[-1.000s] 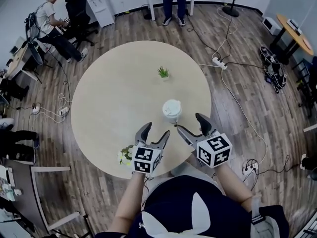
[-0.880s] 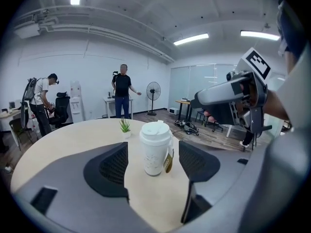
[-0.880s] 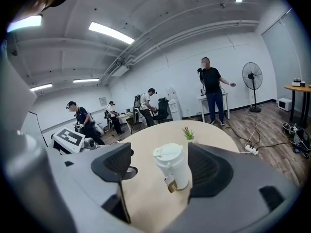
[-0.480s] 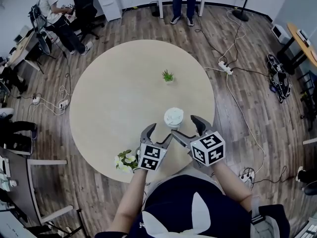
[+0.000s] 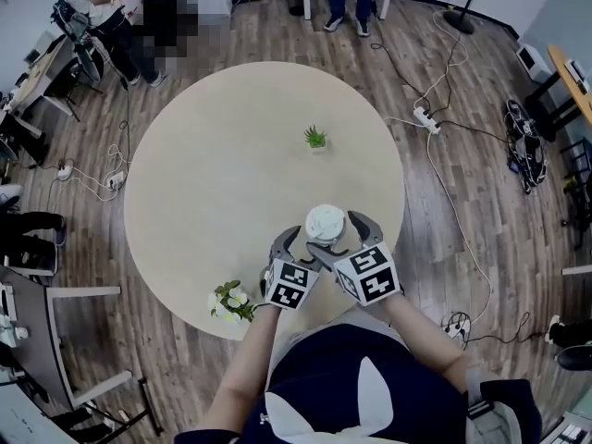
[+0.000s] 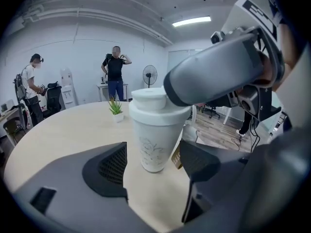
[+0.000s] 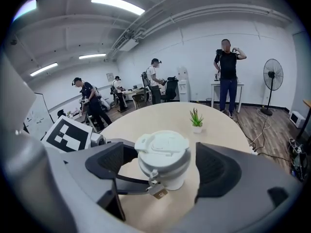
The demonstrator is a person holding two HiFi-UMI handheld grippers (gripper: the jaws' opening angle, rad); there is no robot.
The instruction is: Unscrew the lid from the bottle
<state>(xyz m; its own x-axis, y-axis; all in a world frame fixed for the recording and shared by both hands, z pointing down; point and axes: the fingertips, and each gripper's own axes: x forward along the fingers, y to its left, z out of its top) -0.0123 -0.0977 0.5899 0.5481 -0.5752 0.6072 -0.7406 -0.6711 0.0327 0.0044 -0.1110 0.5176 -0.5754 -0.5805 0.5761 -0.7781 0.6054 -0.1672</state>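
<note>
A: Layout?

B: Round table point(image 5: 213, 183), light wood top. Bottle point(image 5: 325, 222) stands upright near the edge closest to the person. It is white, with a faint floral print on the body.

A: Left gripper?

B: Left gripper point(image 5: 298, 248) has its jaws apart. The left gripper view shows the bottle's lower body point(image 6: 155, 144) between the pads. There is a thin gap on each side, so no clamp.

A: Right gripper?

B: Right gripper point(image 5: 335, 234) has just been opening its jaws, and they now stand wide. The lid point(image 7: 162, 147) sits between them with clear space to both pads, so nothing is gripped.

A: Hand poses?

B: Both forearms come in from the bottom of the head view, side by side. Both grippers point away from the person and tilt down at the table. The right one rides higher, at lid level. The left one is lower, at body level. One right finger point(image 6: 214, 72) crosses in front of the lid in the left gripper view. I can't tell whether it touches.

A: Anything smaller?

B: A brown tag point(image 7: 158, 191) hangs from the lid's side facing the person. A potted plant point(image 5: 315, 138) stands farther out on the table. Flowers point(image 5: 231, 301) sit at the near edge, just left of the left gripper.
</note>
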